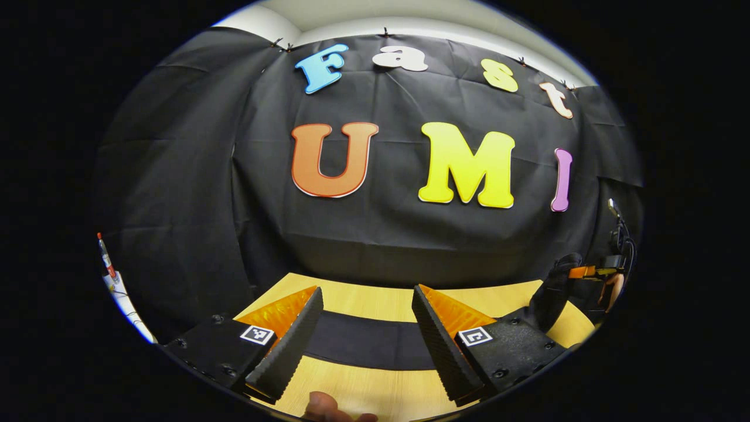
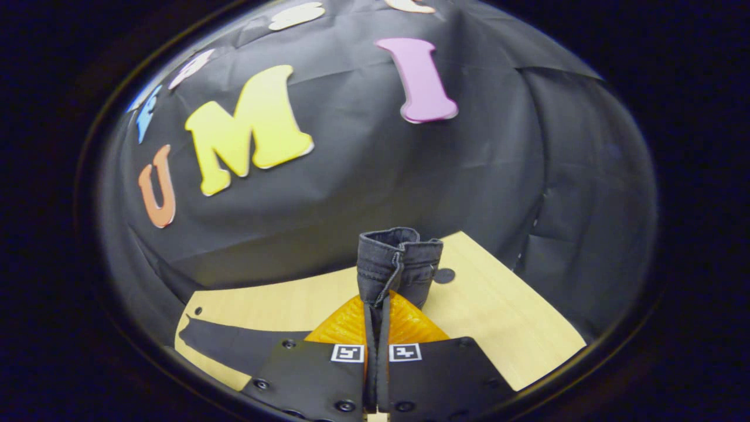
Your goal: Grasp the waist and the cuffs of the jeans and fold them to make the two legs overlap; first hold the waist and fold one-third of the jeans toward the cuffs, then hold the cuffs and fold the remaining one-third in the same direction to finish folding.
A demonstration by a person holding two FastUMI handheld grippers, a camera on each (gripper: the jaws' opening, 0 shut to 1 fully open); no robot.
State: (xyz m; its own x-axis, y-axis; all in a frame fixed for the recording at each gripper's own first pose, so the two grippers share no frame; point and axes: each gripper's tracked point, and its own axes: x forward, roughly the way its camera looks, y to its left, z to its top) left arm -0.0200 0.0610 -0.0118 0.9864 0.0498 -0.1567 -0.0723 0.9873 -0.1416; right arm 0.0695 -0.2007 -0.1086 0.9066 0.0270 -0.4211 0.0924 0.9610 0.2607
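Left gripper view: even, moderately bright light from above, a pale strip of ceiling (image 1: 410, 17) glowing at the top; picture sharp, strong fisheye bending at the edges. Right gripper view: dimmer and softer, edges smeared and darkening toward the rim. Wooden table (image 2: 498, 316) well lit in both, no hard shadows, no glare; black cloth wall (image 1: 193, 176) swallows light.

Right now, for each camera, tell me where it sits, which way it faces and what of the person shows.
Left gripper view: rides the left gripper, fingers spread open, facing the black cloth wall across the light wooden table; a fingertip shows below.
Right gripper view: rides the right gripper, shut on the black denim jeans, facing the wall's corner.
Shared: table, wall, jeans; the left view also shows the right gripper far right.
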